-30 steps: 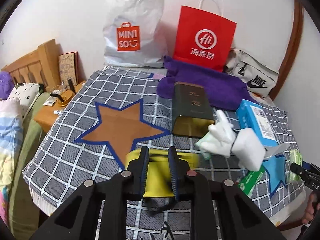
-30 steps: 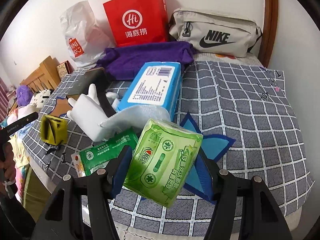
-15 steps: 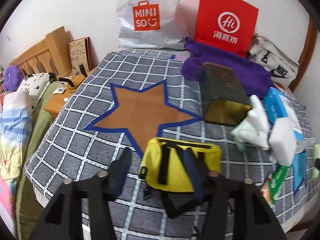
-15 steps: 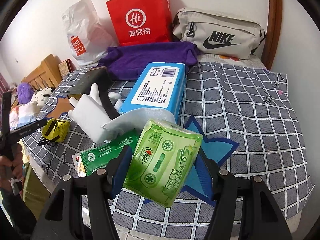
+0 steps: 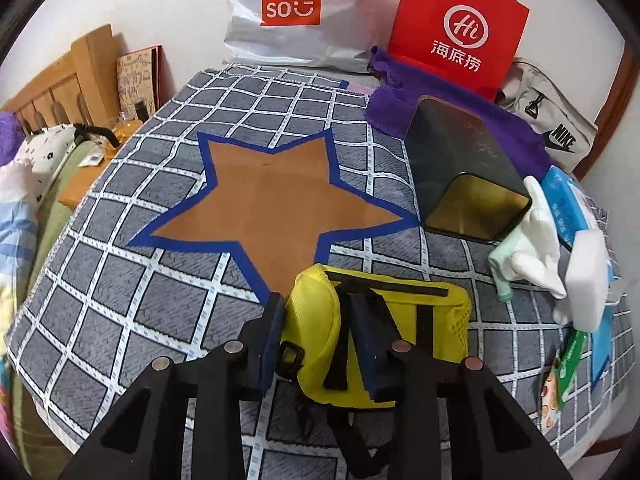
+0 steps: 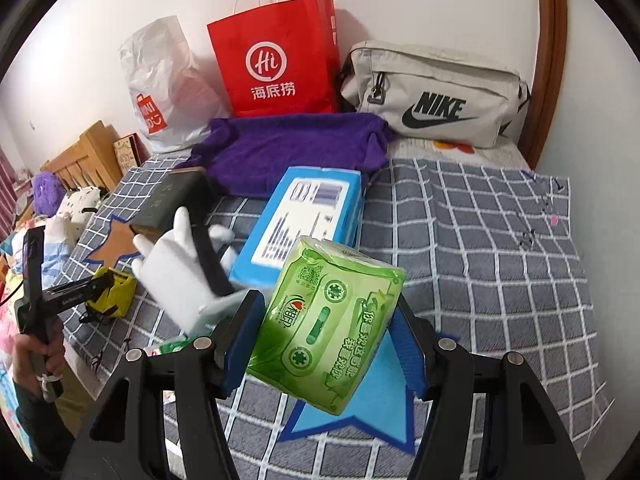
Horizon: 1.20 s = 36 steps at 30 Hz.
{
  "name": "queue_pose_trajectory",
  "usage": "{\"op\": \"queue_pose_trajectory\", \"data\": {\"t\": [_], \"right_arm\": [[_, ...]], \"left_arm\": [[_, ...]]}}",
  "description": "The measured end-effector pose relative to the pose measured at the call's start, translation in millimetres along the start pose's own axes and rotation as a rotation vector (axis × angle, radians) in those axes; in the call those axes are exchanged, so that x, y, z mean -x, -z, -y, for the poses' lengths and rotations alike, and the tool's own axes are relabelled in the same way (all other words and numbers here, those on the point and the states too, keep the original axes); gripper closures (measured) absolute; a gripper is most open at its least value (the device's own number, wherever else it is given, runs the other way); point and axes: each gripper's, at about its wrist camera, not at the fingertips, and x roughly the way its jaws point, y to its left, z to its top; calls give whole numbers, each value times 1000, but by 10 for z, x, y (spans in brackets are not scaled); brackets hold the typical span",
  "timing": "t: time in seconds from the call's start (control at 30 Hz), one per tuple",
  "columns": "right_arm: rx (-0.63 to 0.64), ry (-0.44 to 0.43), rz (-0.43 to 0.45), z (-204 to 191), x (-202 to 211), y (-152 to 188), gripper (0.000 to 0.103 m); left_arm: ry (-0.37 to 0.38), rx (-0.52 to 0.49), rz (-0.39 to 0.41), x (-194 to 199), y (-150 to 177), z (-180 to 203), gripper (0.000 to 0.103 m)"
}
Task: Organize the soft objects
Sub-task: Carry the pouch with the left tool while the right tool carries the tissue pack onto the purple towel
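- Yellow mesh pouch (image 5: 384, 332) lies on the checked blanket (image 5: 120, 280), below the brown star patch (image 5: 272, 204); the left gripper (image 5: 316, 344) tilts down over it, jaws pinching its left end.
- Half a second ago those jaws stood wider around the pouch — they have just been closing.
- Right gripper (image 6: 324, 340) — raised, clamping the green tissue pack (image 6: 328, 328) as before.

Bed with grey checked blanket (image 5: 120, 320): yellow mesh pouch (image 5: 400, 320), dark metal tin (image 5: 460, 168), purple fleece towel (image 6: 288, 148), blue tissue pack (image 6: 304, 216), white plush glove (image 6: 176, 272).
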Motion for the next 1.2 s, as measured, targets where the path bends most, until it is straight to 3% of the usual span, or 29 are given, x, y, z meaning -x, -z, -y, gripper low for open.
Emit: {"op": "queue_pose_trajectory", "data": {"t": [0.1, 0.2, 0.7, 1.2], "right_arm": [[5, 2, 0, 4, -37, -76, 41], [5, 0, -4, 5, -69, -136, 41], [32, -23, 6, -70, -105, -381, 41], [37, -45, 31, -24, -165, -733, 41]], "left_arm": [[11, -4, 2, -6, -35, 6, 75], [40, 20, 5, 29, -90, -34, 87], [44, 27, 51, 305, -331, -54, 89], [6, -13, 145, 652, -994, 183, 89]]}}
